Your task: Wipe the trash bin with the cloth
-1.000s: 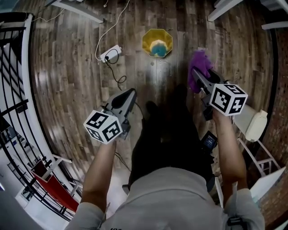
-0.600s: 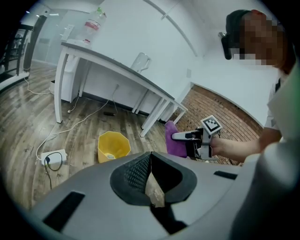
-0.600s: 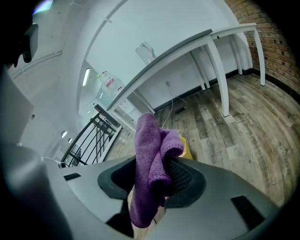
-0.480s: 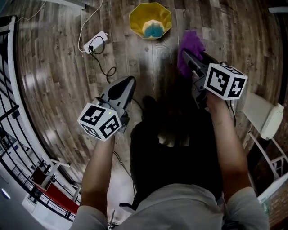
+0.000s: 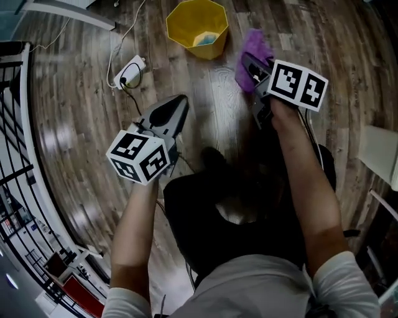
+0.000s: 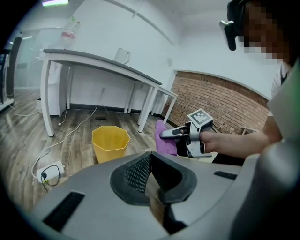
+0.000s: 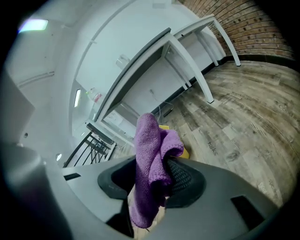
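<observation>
The yellow trash bin [image 5: 196,28] stands on the wooden floor ahead of me, with something pale blue inside it. It also shows in the left gripper view as the bin [image 6: 110,143]. My right gripper [image 5: 247,61] is shut on the purple cloth [image 5: 252,48], just right of the bin and apart from it. In the right gripper view the cloth [image 7: 150,168] hangs bunched between the jaws and hides most of the bin [image 7: 184,152]. My left gripper [image 5: 179,102] is shut and holds nothing, nearer to me and left of the right one.
A white power strip [image 5: 129,71] with a black cable lies on the floor left of the bin. White table legs [image 5: 68,13] stand behind it. Black railing [image 5: 18,155] runs along the left, and white furniture [image 5: 379,155] stands at the right. A brick wall [image 6: 225,103] lies beyond.
Both grippers have sunk toward the floor and come nearer the bin. The right one carried the cloth up beside the bin's right side. The bin now looks larger and closer.
</observation>
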Tool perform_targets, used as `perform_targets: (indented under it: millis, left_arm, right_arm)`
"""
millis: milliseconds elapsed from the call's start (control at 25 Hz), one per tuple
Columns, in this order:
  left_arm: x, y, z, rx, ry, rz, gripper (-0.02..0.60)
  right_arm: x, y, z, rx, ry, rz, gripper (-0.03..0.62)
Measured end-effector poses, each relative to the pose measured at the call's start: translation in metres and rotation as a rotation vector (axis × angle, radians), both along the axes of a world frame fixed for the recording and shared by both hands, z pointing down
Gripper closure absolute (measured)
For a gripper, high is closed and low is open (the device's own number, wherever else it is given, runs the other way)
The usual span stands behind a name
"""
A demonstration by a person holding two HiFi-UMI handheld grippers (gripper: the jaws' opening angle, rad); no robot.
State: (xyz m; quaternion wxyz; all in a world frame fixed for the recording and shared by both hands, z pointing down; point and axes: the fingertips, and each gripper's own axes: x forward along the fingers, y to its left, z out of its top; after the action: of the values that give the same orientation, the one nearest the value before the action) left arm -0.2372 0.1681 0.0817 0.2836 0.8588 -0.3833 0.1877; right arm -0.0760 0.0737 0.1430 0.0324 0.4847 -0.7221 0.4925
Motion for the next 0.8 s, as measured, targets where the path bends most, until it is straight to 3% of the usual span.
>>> perform_targets:
  millis: [240,440,600,800]
  left_arm:
    - [0.014,0.023,-0.005,-0.037,-0.081,0.002,0.577]
    - [0.038,0.025,-0.016,-0.010,-0.163,0.057,0.577]
    - [0.048,0.019,0.004,0.019,-0.166,0.085,0.577]
    - [0.032,-0.009,0.032,0.000,-0.118,0.062,0.577]
  right_arm:
    - [0.011,0.021,-0.001,-0.039,-0.007,-0.033,0.433]
    - [0.022,0.014,0.002,-0.057,-0.017,-0.073,0.433]
    - [0.021,-0.003,0.019,-0.057,-0.002,-0.089,0.433]
    - [0.016,-0.022,0.048,-0.106,-0.075,0.001,0.433]
